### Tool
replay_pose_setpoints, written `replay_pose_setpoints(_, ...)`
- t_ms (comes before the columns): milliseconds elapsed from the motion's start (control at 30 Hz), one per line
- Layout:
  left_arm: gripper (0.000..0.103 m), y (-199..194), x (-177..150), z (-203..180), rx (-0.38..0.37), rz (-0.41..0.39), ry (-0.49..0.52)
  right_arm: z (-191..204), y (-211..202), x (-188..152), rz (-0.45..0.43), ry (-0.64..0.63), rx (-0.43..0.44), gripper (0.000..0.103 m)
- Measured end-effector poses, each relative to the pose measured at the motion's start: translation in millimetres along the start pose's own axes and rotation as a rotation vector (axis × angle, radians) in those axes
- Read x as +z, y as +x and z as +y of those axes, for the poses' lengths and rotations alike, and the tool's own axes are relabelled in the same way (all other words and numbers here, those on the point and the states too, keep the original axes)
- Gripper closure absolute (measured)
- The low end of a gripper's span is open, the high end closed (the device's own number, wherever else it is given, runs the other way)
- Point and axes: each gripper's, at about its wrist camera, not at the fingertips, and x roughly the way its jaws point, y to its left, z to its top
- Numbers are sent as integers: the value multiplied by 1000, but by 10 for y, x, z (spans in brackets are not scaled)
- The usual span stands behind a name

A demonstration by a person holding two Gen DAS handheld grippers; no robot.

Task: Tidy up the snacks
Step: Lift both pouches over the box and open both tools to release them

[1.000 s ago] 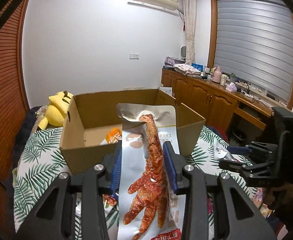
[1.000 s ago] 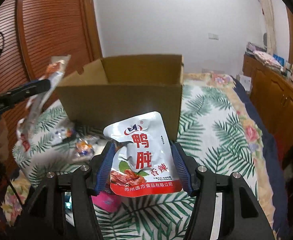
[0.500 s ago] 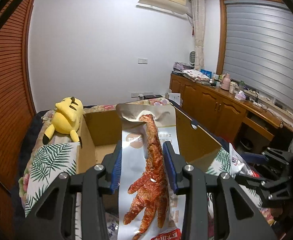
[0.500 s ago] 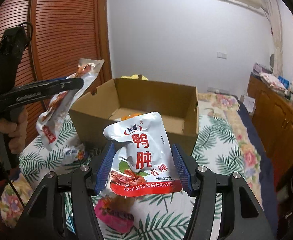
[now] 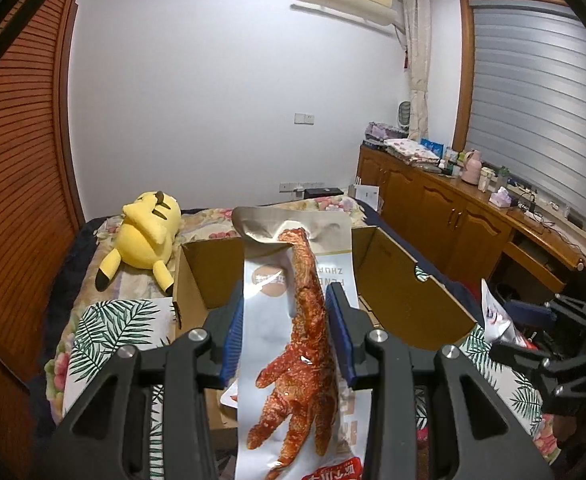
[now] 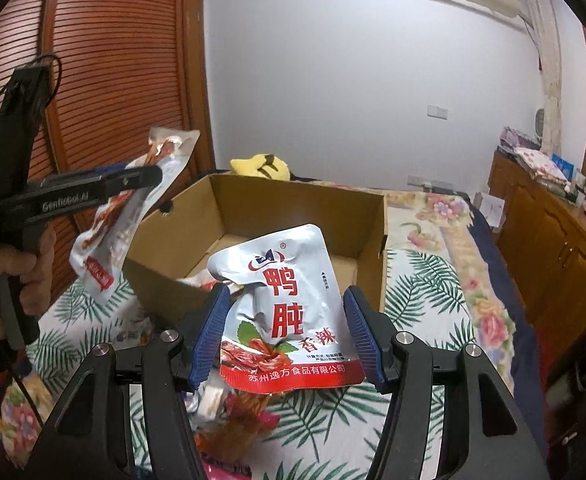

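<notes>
The left gripper (image 5: pixel 289 336) has its jaws pinching a long chicken foot packet (image 5: pixel 293 344) by its sides; the packet stands up between the jaws and pokes out past their tips; the open cardboard box (image 5: pixel 397 292) sits just ahead of the jaws on the bed (image 5: pixel 105 324); a yellow plush toy (image 5: pixel 149 232) lies beyond the box, off to the left. The right gripper (image 6: pixel 289 332) has its jaws pinching a silver and red duck snack pouch (image 6: pixel 289 312); the box is right in front of these jaws too; more snack packets (image 6: pixel 233 416) lie on the bed under the jaws.
</notes>
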Motion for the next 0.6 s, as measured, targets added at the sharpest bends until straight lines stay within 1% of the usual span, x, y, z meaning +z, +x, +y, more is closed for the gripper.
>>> replay_pose_setpoints(67, 66, 92, -5, 20, 14, 38, -7, -28, 90, 64, 9, 5, -5, 43)
replay_pose_setpoints(200, 66, 229, -21, 0, 14, 90, -32, -52, 269, 126, 46, 16, -30, 43)
replay_pose_setpoints(333, 66, 345, 10, -65, 33, 128, -12, -48, 407, 165, 69, 31, -32, 43)
replay_pose_setpoints(600, 66, 469, 142, -103, 61, 126, -8, -8, 730, 255, 92, 67, -49, 43)
